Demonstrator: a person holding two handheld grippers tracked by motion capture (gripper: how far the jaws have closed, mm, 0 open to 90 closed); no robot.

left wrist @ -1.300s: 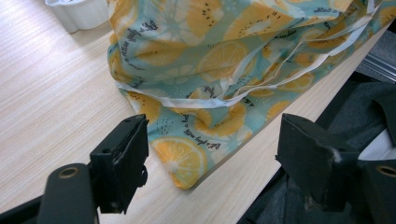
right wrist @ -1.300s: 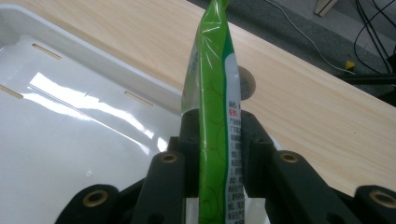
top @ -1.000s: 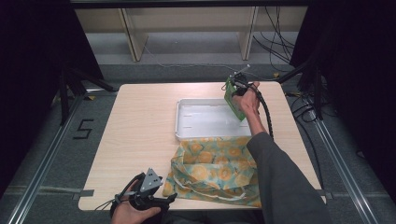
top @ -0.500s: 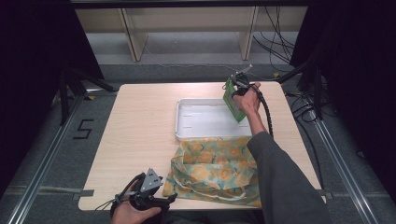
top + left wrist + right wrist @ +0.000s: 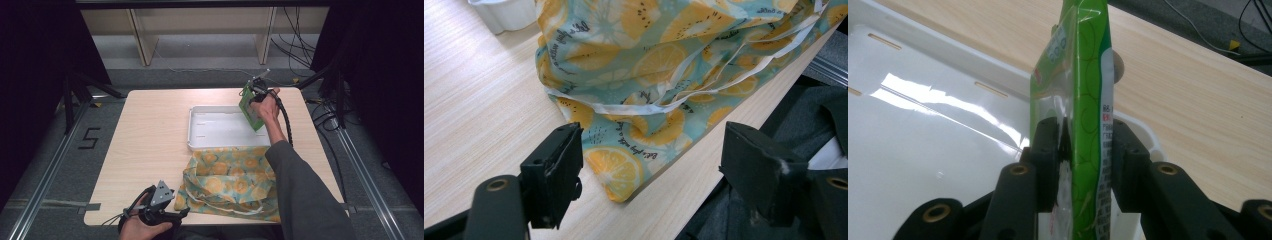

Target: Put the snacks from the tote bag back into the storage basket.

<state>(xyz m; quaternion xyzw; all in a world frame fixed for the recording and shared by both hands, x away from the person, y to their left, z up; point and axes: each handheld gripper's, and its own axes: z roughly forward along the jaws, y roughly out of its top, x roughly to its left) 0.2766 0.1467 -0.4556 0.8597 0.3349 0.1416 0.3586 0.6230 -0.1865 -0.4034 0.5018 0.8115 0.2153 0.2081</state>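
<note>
A green snack packet (image 5: 251, 111) stands on edge over the far right corner of a white tray (image 5: 192, 131), leaning slightly. My right gripper (image 5: 254, 98) is shut on the packet; its jaws have just been opening a little, and the packet (image 5: 1088, 100) is still upright between the pads (image 5: 1048, 145). My left gripper (image 5: 180, 214) rests at the table's near edge, open. Its jaws (image 5: 654, 145) are spread wide around the near corner of a bag printed with orange slices (image 5: 649, 60), and they do not touch it.
The fabric bag (image 5: 230, 182) lies crumpled in front of the tray, with white handles showing. The tray's inside (image 5: 923, 125) holds nothing besides the packet's lower end. Bare wooden tabletop (image 5: 150, 135) stretches to the left. Cables and shelf legs stand beyond the far edge.
</note>
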